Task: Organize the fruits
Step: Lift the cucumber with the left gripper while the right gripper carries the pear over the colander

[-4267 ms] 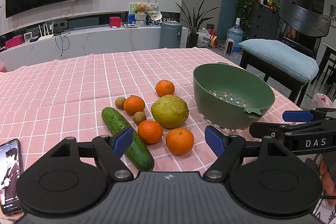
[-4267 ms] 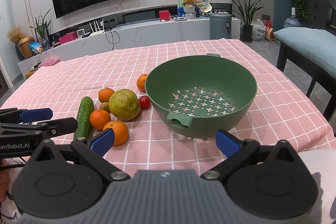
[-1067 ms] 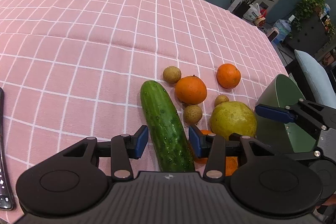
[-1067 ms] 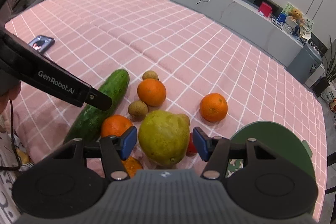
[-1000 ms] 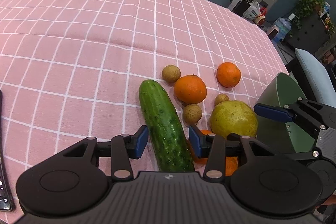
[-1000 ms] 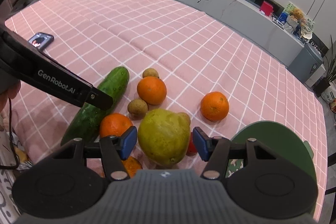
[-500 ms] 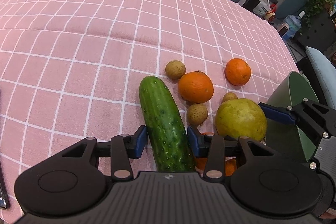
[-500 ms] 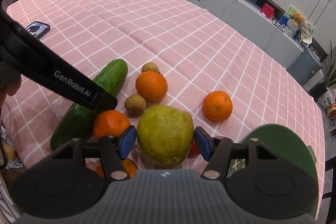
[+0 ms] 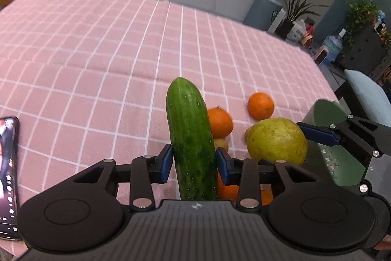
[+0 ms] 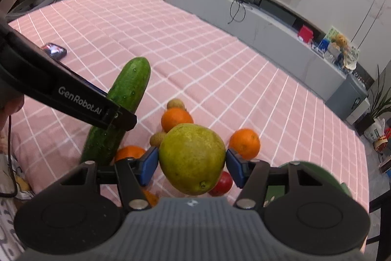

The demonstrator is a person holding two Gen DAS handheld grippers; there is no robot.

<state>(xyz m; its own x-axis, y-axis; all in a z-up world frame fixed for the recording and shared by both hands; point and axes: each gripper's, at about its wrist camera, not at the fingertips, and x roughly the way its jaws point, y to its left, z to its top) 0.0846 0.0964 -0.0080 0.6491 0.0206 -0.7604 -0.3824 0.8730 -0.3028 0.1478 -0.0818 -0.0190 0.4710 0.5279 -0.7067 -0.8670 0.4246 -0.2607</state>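
Left gripper [image 9: 193, 163]: jaws pinching the cucumber [image 9: 190, 138] near its near end, far tip raised off the bench [image 9: 97, 53], apparently to carry it clear of the pile.

Right gripper [image 10: 191, 164]: jaws clamped on the large green-yellow pear [image 10: 193, 158], held above the pink checked cloth.

Remaining on the bench: oranges [image 10: 244, 143], small brown fruits [image 10: 175, 103], one red fruit [image 10: 222, 184].

Green bowl [image 9: 330, 158]: near right, the likely destination.

Phone [image 9: 7, 175]: near left, not involved.
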